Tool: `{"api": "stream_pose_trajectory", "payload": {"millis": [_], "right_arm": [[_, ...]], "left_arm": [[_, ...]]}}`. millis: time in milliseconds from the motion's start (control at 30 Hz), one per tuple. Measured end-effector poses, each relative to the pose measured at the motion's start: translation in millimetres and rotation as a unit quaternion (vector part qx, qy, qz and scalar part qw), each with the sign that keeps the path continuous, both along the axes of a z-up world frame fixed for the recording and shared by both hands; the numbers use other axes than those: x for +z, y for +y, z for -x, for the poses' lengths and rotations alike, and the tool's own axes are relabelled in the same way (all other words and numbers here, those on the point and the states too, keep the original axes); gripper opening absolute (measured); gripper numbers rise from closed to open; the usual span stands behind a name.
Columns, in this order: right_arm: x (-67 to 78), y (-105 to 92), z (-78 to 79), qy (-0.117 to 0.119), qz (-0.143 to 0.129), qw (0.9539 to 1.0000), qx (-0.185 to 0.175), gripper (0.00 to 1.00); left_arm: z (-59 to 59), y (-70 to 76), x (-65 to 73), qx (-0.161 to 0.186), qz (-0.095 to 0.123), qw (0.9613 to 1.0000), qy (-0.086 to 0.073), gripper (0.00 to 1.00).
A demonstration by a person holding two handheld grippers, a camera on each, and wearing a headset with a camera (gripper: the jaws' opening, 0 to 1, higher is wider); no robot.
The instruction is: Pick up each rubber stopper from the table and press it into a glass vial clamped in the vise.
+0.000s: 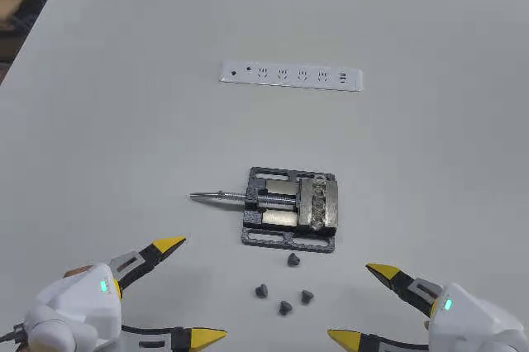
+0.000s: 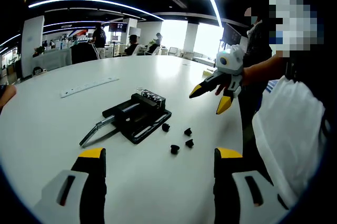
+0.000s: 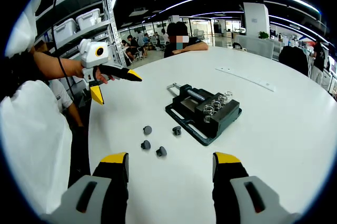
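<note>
The left hand-held gripper (image 1: 192, 290) and right hand-held gripper (image 1: 361, 302) are hovering released and empty, flanking four stoppers (image 1: 284, 307) lying near the worktop's (image 1: 124, 162) near edge just beside the vise (image 1: 289, 238), so closing on one stopper is probably coming next.

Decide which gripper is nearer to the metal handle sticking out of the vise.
Left. In the head view the left gripper sits open just below the handle; the right gripper sits open below the vise's opposite side, across the stoppers.
</note>
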State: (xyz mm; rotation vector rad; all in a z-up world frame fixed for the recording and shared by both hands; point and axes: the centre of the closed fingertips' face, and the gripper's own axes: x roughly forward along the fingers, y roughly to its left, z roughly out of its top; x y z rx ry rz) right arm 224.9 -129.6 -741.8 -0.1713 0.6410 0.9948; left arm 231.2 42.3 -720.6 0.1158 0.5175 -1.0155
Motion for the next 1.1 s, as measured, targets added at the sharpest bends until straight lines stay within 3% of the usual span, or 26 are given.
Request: {"api": "stream_pose_trajectory", "payload": {"millis": [733,1100], "right_arm": [[-1.7,1.4,0.5,0.004,-0.001,1.0000,0.004,0.66],[-5.7,1.7,4.1,0.006,0.006,0.9999,0.015,0.64]], "left_arm": [[-0.9,1.7,-4.3,0.000,0.001,1.0000,-0.004,0.83],[5.5,3.6,-8.4,-0.004,-0.001,1.0000,-0.003,0.82]]}}
